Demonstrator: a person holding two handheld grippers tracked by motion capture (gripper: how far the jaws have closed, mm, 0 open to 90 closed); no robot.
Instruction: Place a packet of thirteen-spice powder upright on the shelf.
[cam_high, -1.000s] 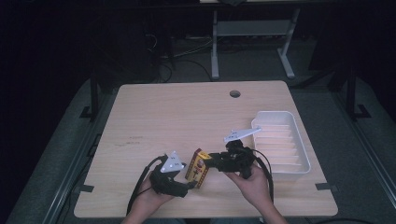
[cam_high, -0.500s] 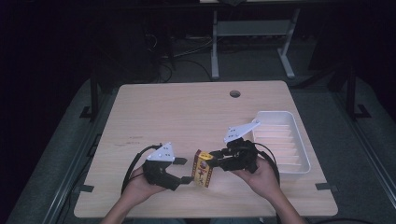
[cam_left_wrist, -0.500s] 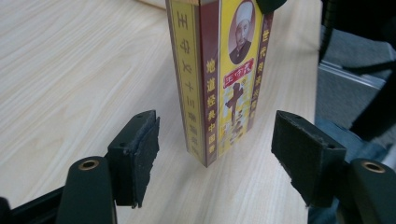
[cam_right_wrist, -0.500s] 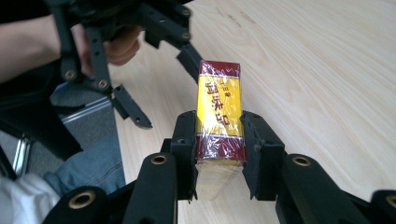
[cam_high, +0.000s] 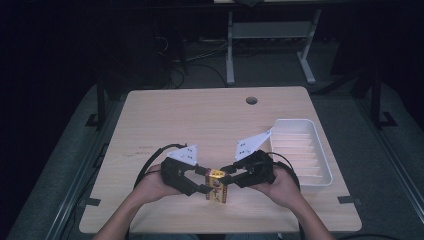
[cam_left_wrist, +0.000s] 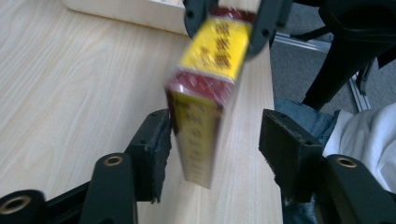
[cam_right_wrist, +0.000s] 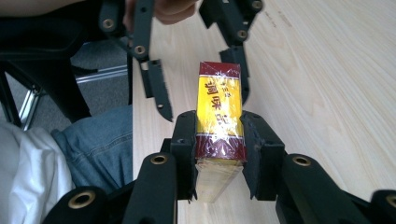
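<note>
A small yellow and dark red box (cam_high: 218, 185) wrapped in clear film is held just above the table near its front edge. My right gripper (cam_high: 229, 179) is shut on it; in the right gripper view both pads press the box (cam_right_wrist: 219, 121) at its near end. My left gripper (cam_high: 203, 181) faces it from the left and stands open, its jaws on either side of the box's other end (cam_left_wrist: 201, 116). One left pad (cam_left_wrist: 156, 149) is close against the box, the other pad (cam_left_wrist: 287, 151) stands well apart from it.
A white ribbed tray (cam_high: 320, 150) lies at the table's right side. The wooden table (cam_high: 200, 120) has a round cable hole (cam_high: 251, 100) near its far edge. The person's legs (cam_right_wrist: 93, 144) sit just beyond the table's front edge.
Both grippers have shifted slightly toward the front edge, the box carried in the right one. The left gripper's open jaws have come around the box's free end.
</note>
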